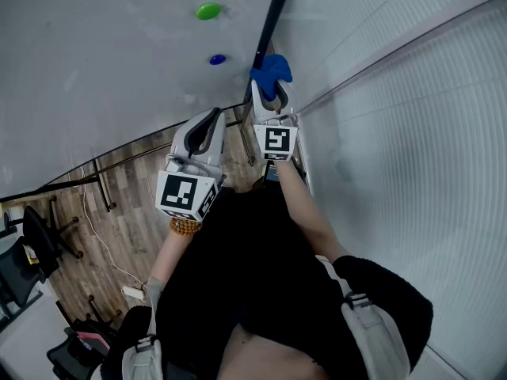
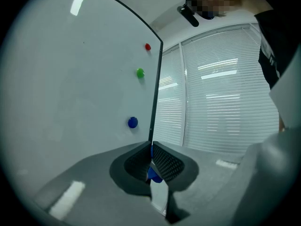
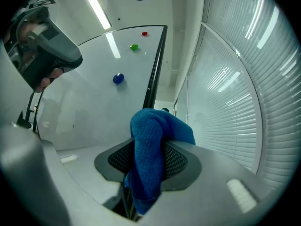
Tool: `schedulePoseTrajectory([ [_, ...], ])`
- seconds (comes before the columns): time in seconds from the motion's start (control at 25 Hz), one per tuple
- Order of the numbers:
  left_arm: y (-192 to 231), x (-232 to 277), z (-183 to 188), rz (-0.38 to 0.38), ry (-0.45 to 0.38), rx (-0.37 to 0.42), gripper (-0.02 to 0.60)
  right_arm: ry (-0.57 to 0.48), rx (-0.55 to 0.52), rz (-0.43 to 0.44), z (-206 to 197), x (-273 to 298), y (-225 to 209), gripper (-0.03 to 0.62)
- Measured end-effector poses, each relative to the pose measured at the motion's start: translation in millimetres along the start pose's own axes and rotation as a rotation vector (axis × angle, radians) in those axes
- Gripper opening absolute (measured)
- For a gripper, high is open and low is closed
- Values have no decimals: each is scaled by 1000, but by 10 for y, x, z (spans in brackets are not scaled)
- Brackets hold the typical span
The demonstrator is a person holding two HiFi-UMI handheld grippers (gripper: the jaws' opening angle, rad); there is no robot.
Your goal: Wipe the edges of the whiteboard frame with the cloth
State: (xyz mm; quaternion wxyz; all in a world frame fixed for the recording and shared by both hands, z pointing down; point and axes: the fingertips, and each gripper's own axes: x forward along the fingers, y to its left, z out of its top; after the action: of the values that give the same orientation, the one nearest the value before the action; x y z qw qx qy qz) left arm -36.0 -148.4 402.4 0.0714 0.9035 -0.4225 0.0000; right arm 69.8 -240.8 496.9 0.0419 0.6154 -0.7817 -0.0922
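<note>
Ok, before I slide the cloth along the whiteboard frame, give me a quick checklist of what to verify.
1. Cloth gripped by right claw: ok, jaws shut on it.
2. Cloth lined up with the dark frame: ok in the head view.
3. Cloth actually pressing on the frame: cannot tell.
4. Left claw out of the path: ok, off to the left, jaws together.
5. Blue magnet and green magnet clear of the frame: ok, both sit on the board face.
</note>
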Motion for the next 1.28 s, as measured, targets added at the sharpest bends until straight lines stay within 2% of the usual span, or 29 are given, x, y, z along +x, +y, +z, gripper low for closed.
schedulePoseTrajectory([
  [0.2, -3, -97, -94, -4, 7, 5, 0, 43, 22, 15, -248, -76, 62, 170],
  [0.6, -63, -159, -164, -21, 2, -1, 0, 107, 49, 74, -411, -102, 67, 175],
  [1.0, -33, -220, -189, -8, -10, -7, 0, 131, 57, 40, -559, -112, 53, 174],
  [1.28, 30, -262, -220, 11, -7, -10, 0, 237, 102, 43, -1010, -126, 116, 173],
])
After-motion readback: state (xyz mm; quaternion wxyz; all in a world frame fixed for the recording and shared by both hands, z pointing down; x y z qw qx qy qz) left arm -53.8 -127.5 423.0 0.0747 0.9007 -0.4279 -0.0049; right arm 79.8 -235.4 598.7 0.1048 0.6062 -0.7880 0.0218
